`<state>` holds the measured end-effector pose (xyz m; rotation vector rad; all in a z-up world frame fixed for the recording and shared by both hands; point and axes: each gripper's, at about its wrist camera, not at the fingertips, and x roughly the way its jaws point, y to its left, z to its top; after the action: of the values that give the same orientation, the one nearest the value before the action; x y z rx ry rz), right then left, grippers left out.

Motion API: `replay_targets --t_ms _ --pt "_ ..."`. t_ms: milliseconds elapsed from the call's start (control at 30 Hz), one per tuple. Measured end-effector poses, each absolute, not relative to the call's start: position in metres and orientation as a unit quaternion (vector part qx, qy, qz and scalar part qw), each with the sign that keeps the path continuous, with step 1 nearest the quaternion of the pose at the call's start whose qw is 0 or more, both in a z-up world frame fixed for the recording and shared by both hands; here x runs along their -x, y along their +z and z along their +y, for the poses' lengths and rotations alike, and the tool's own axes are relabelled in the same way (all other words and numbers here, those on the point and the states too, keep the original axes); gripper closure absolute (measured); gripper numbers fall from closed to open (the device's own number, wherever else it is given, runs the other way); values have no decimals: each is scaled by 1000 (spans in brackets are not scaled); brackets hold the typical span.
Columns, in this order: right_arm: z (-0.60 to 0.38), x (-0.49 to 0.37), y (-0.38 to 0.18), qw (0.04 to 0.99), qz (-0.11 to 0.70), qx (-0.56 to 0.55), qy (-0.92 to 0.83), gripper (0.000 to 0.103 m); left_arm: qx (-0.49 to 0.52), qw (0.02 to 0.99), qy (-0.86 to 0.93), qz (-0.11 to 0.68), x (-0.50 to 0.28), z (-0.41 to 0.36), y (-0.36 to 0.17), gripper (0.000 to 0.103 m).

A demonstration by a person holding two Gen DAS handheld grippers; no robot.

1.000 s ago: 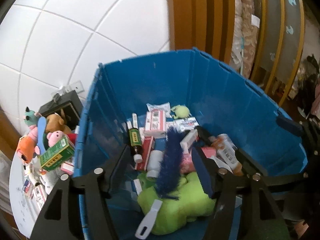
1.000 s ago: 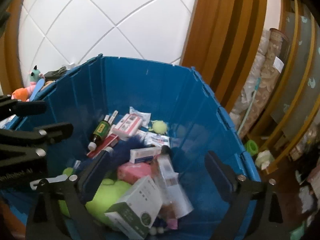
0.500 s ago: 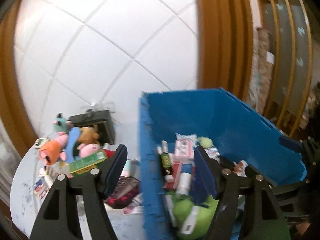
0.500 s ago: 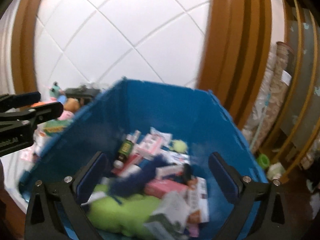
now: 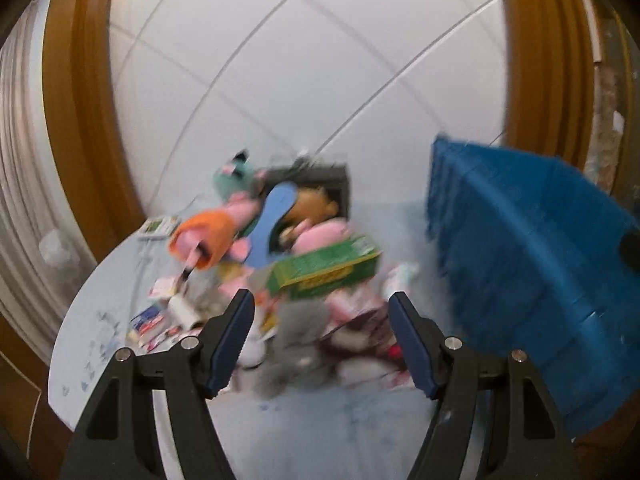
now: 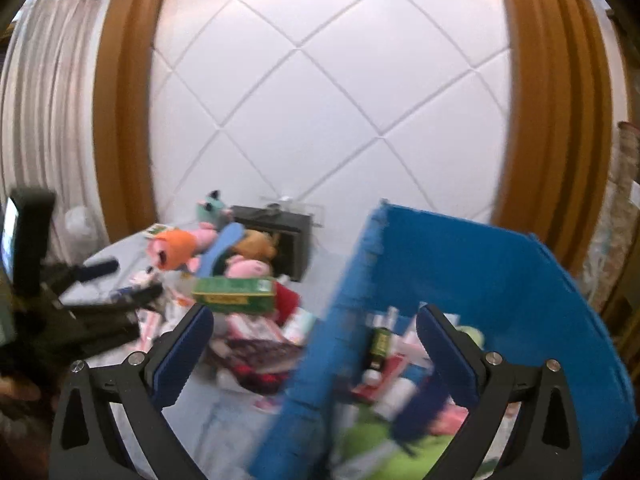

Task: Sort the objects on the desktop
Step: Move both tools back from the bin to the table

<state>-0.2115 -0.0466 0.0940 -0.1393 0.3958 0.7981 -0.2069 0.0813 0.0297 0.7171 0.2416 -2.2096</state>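
The left hand-held gripper (image 5: 322,340) hangs with its jaws wide apart and nothing between them, pointed at the heap on the worktop (image 5: 120,280). Just beyond its fingertips lies a green box (image 5: 326,266), resting tilted on top of blurred packets and pouches, with pink and orange soft toys (image 5: 208,236) piled behind it. The box looks light and stiff, likely cardboard; a hold across its narrow sides near the middle should keep it level, and too hard a squeeze could dent it. The toys would be soft and forgiving anywhere. The right hand-held gripper (image 6: 316,346) is likewise spread and empty, straddling the near wall of the blue bin (image 6: 460,264), which already holds bottles, packets and something green and plush.
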Motion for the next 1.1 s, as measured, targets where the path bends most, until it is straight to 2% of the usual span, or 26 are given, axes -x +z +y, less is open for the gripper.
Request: replay_targets --t_ms 233,433,800,1100 --pt "43 238 82 892 211 64 396 0 -370 358 -852 93 173 11 -51 34" --pt "104 253 39 882 268 72 381 0 -451 305 -832 104 168 -25 -110 34" --pt "133 229 -97 841 448 103 285 0 -555 264 -778 132 171 -59 -179 34" --pt "121 201 -148 833 502 96 213 0 -575 237 -772 131 188 -71 -195 34"
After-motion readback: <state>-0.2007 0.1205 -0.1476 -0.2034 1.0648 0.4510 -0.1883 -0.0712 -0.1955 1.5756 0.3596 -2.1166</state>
